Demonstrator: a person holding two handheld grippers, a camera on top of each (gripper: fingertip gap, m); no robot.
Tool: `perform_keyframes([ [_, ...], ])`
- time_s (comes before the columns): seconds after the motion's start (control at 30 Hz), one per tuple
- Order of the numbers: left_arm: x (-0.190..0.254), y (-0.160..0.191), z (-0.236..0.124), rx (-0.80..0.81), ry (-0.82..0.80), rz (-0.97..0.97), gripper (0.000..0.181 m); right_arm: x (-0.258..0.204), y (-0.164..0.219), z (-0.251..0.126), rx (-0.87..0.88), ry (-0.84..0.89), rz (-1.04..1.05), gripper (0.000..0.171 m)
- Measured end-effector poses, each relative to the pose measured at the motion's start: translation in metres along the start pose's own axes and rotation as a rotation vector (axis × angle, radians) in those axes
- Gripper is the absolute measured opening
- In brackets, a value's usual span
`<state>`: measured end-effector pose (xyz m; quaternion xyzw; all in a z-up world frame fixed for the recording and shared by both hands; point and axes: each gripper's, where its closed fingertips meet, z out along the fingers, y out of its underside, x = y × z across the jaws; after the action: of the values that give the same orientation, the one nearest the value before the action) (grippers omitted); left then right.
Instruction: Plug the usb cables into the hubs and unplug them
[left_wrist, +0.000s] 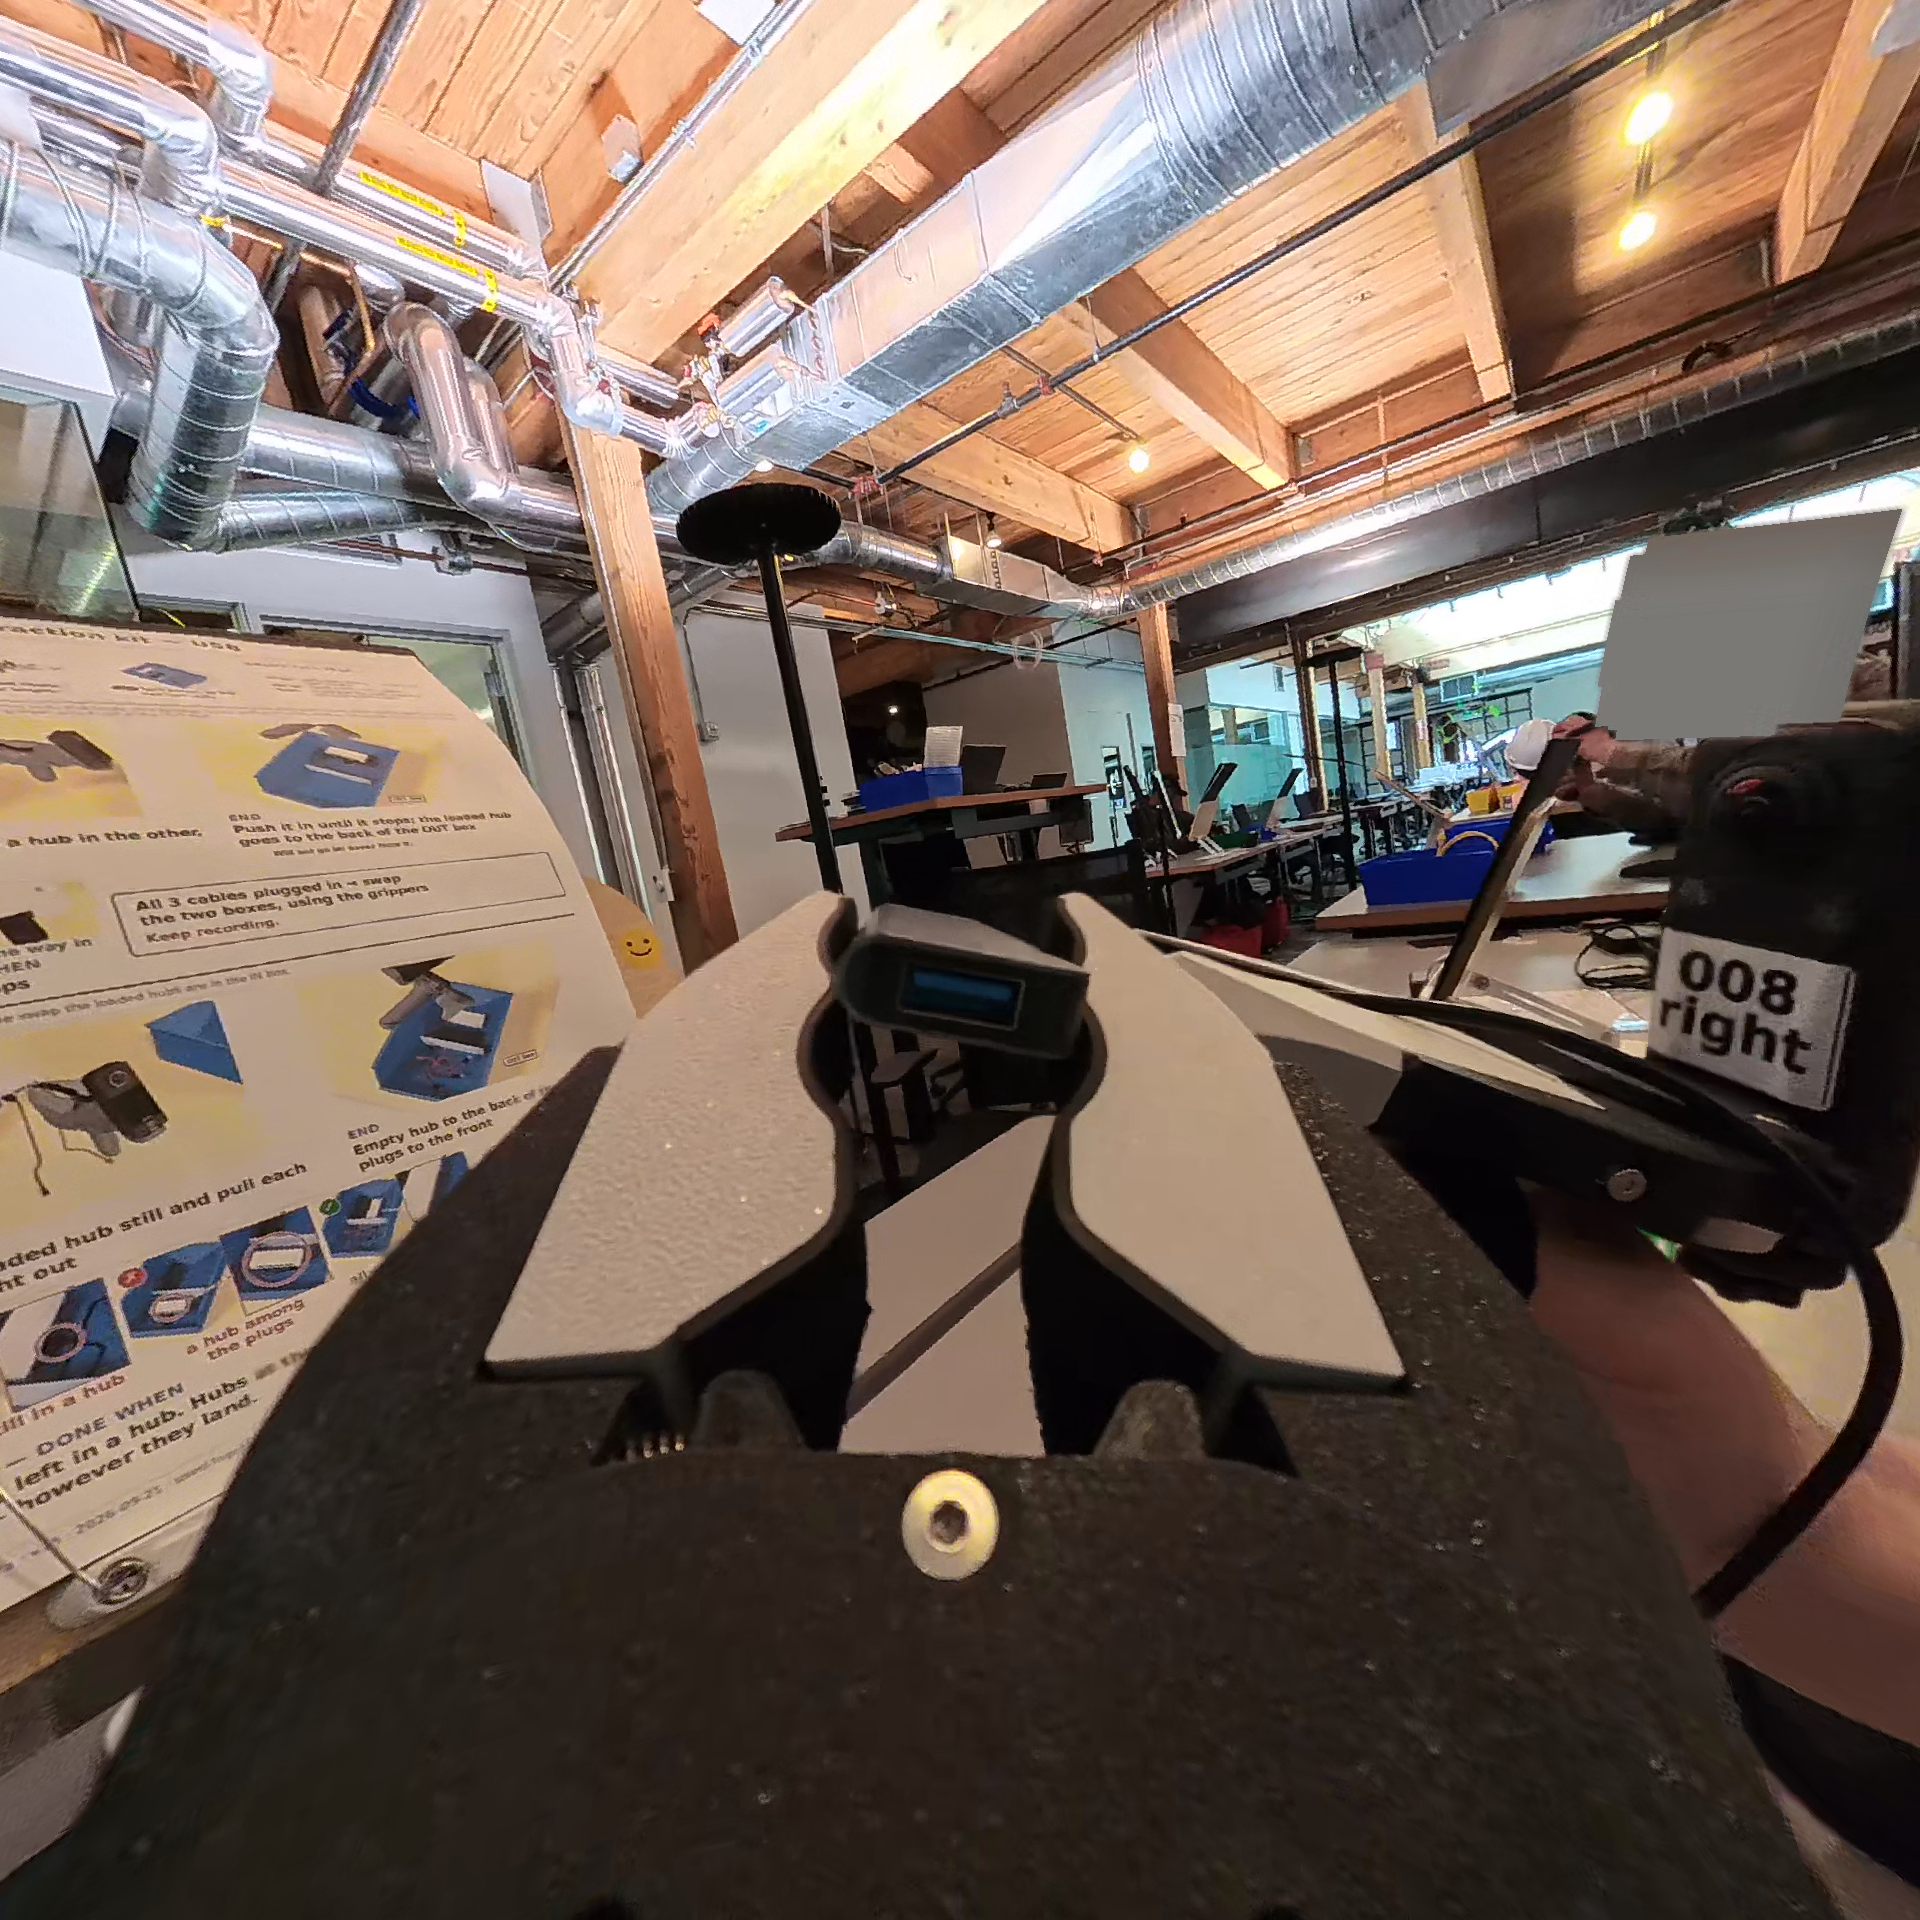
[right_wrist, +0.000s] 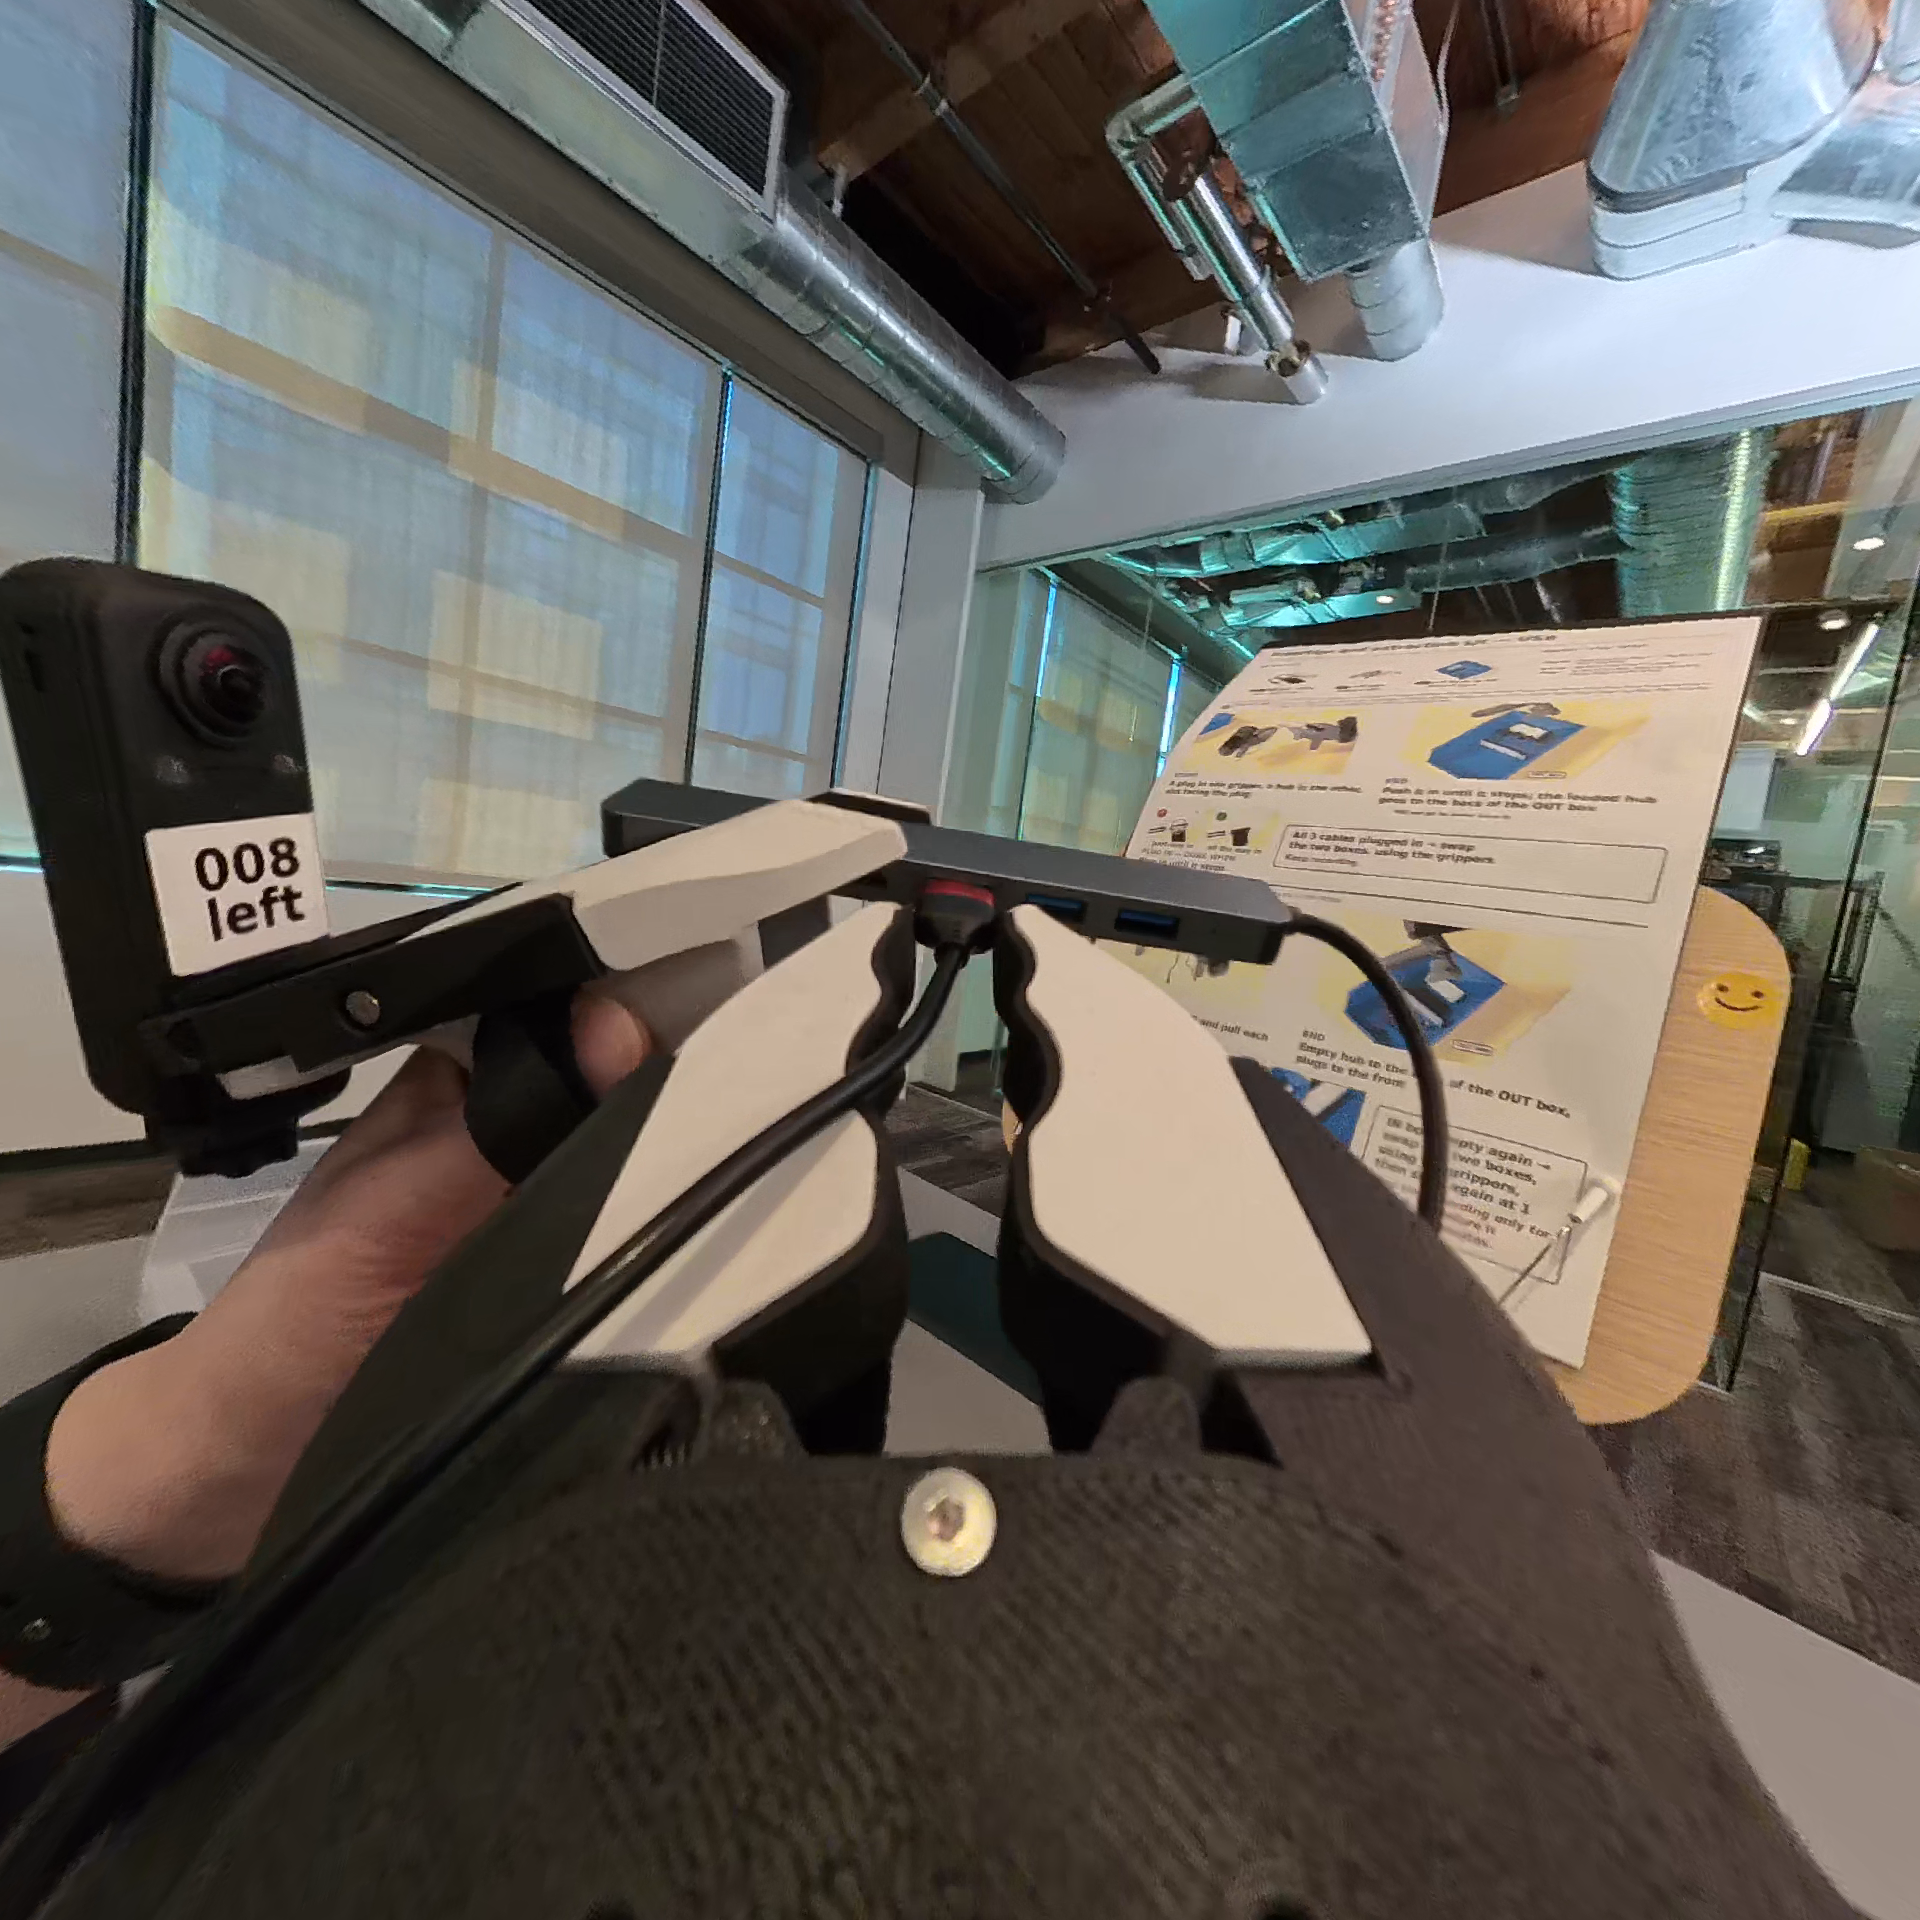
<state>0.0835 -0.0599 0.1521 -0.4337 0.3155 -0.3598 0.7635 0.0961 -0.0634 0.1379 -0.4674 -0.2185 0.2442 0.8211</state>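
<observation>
Your dark grey hub (right_wrist: 1039, 873) was up in the air, clamped at its left end between the fingers of your left gripper (left_wrist: 961, 987). A red-collared plug (right_wrist: 951, 909) sat in one of its ports, two blue ports free to the right. Your right gripper (right_wrist: 954, 940) had its fingers closed on that plug, black cable (right_wrist: 727, 1174) trailing near-left, instruction sheet (right_wrist: 1455, 935) far right
</observation>
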Motion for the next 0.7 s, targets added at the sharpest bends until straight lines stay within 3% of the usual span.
perform_keyframes([
  [0.3, 0.007, -0.005, 0.000, -0.024, 0.027, 0.032, 0.033, -0.003, -0.011, -0.003, 0.026, 0.016, -0.066, 0.015],
  [0.43, 0.012, -0.015, -0.001, 0.041, 0.032, 0.002, 0.034, -0.006, -0.021, -0.004, 0.065, -0.035, -0.116, 0.015],
  [0.6, 0.030, -0.034, 0.000, 0.111, 0.141, -0.086, 0.043, -0.008, -0.042, -0.012, 0.138, -0.055, -0.304, 0.015],
  [0.7, 0.038, -0.040, -0.002, 0.096, 0.168, -0.037, 0.041, -0.010, -0.053, -0.017, 0.178, -0.043, -0.355, 0.015],
])
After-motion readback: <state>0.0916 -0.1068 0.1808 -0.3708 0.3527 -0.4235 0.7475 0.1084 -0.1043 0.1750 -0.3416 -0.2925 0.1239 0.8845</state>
